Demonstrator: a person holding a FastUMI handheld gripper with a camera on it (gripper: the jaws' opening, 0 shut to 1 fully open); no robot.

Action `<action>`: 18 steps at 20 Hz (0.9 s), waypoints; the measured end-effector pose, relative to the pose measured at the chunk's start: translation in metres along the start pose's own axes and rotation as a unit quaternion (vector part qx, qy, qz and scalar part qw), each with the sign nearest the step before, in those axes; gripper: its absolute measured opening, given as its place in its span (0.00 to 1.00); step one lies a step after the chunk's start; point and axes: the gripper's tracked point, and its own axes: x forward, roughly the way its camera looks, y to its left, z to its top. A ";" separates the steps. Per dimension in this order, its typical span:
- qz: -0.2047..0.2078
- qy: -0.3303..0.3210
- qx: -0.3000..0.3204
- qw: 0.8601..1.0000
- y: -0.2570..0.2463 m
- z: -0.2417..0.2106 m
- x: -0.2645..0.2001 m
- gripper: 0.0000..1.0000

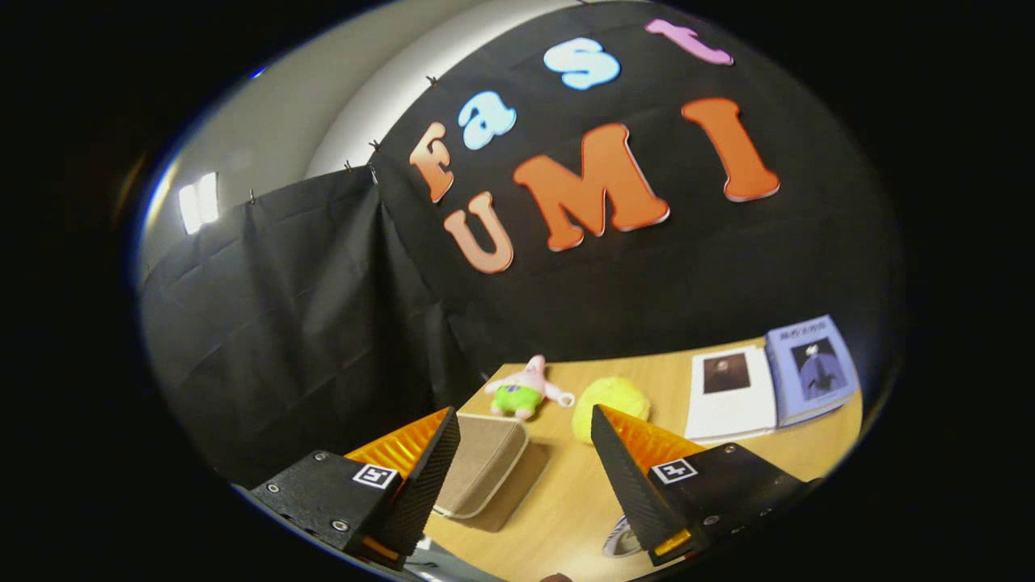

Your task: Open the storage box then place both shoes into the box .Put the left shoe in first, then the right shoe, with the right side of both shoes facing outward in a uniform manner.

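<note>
My gripper (524, 420) hangs above the wooden table (566, 501) with its two black-and-orange fingers wide apart and nothing between them. The tan storage box (481, 473), its lid closed, lies on the table partly behind the left finger (424, 473). A small part of a white and grey shoe (621, 540) peeks out beneath the right finger (627, 477). The rest of that shoe is hidden under the gripper.
Beyond the fingers lie a pink and green plush toy (524, 390) and a yellow fuzzy ball (610, 406). Two books, a white book (730, 392) and a blue book (811, 368), lie side by side at the far right of the table. Black cloth walls stand behind.
</note>
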 end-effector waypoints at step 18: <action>0.085 0.276 0.291 0.912 0.028 -0.214 0.138 0.97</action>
